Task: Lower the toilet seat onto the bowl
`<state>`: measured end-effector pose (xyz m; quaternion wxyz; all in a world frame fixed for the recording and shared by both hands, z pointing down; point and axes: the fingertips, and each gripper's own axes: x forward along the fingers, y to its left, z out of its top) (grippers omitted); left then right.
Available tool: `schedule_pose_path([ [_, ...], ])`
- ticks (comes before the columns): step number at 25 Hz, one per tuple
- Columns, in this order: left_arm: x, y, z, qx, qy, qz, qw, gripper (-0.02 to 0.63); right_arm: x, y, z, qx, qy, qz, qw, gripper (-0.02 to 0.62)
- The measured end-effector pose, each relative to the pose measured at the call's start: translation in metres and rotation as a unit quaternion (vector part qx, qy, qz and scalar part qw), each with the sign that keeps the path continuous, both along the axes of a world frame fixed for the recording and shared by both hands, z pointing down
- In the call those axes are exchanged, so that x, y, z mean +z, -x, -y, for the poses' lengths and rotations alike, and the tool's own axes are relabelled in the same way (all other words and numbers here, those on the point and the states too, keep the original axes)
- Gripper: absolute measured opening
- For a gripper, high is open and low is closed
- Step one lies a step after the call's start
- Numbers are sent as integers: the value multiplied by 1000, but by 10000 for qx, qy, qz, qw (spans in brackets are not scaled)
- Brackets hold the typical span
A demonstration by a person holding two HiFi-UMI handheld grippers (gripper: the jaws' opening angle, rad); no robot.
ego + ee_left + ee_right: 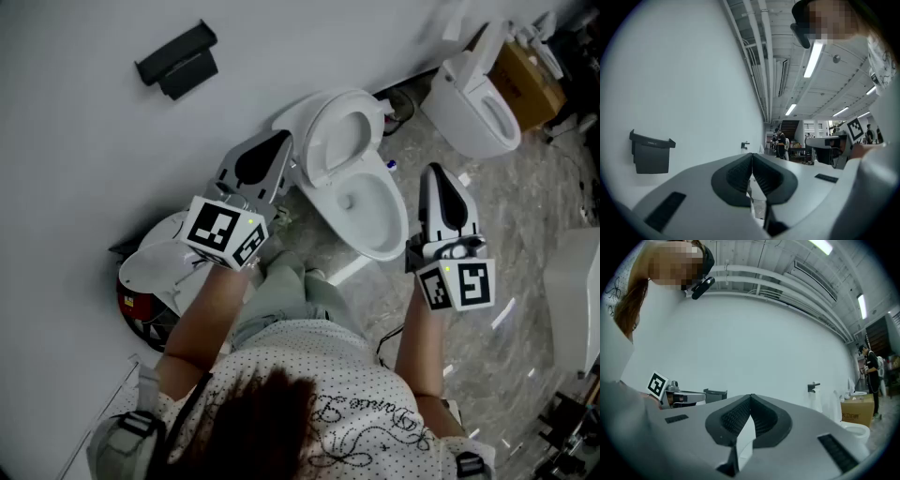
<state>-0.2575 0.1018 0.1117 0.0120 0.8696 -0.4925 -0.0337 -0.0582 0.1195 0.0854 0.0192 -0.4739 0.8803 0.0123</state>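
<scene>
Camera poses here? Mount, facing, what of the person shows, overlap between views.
Head view: on the person's head, steeply down at the toilet; hair, shirt, forearms, left gripper, right gripper.
Left gripper view: on that gripper, along shut jaws toward the wall; shirt at right.
Right gripper view: on that gripper, along shut jaws toward the same wall; hair, shirt at left.
Shared: black wall holder in all three; each gripper view catches the other gripper.
</scene>
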Motion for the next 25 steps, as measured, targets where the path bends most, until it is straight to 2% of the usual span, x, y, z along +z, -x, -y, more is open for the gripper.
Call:
schedule_pose_path([
  [9, 1, -1, -7, -31, 9, -32, 10000, 6, 7, 14, -8, -133, 53, 29, 9999, 11],
  [19, 3, -6, -10, -170, -7, -26, 9999, 6, 9, -1, -9, -79, 89, 309, 9995, 22],
  [20, 1, -8, -11, -204, -31, -27, 9998, 8, 10, -5, -8, -68, 110, 331, 9994, 50],
  [22, -1, -12, -13, -294, -51, -9, 9996, 20, 12, -12, -7, -101, 199, 410, 9989, 187],
  [23, 0, -14, -12, -335, -23, 18, 9994, 62, 13, -14, -6, -123, 234, 460, 9986, 237],
  [25, 4, -17, -9, -374, 90, 77, 9992, 164, 13, -17, -2, -140, 242, 546, 9981, 291],
])
